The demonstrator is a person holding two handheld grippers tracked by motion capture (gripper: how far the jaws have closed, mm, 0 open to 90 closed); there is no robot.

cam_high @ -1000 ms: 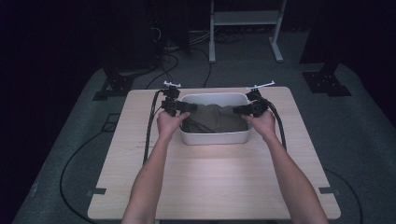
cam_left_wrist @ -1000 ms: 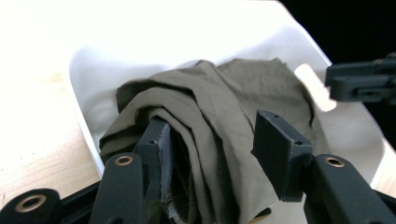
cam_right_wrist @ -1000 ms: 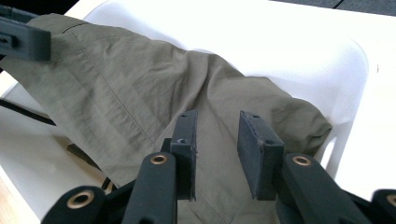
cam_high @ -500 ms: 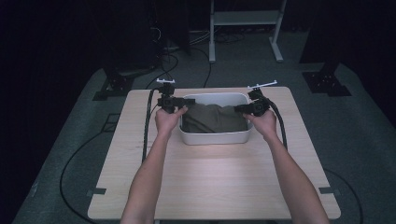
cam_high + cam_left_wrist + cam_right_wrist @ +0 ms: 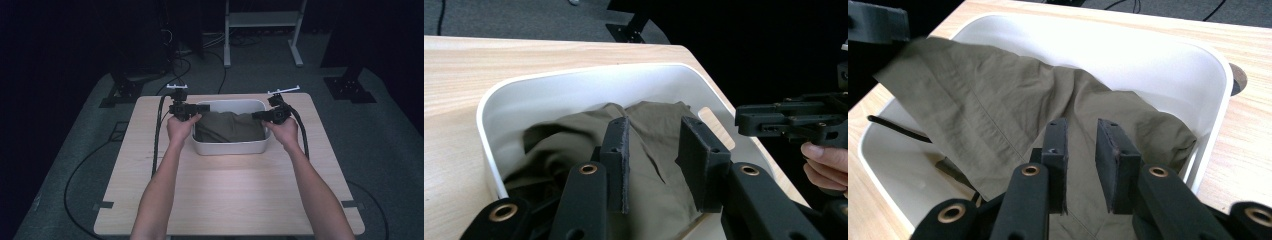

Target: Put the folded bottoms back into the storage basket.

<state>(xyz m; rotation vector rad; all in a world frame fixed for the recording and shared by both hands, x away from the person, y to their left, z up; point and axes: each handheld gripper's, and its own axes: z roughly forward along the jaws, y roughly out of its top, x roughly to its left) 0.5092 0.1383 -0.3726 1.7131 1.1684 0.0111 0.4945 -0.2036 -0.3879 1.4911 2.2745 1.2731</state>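
Olive-green crumpled cloth lies inside white rounded plastic tub at table's far middle; left gripper and right gripper hover over opposite ends, jaws part-open, empty; best to pinch an edge fold, not bulk, probably.

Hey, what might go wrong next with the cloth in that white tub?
The olive cloth is bunched in the white tub, with both claws open over it. A claw closing here may pinch only a top fold, so the cloth could slip free on lifting. The left claw and right claw face each other across the tub; reaching inward together, they might collide.
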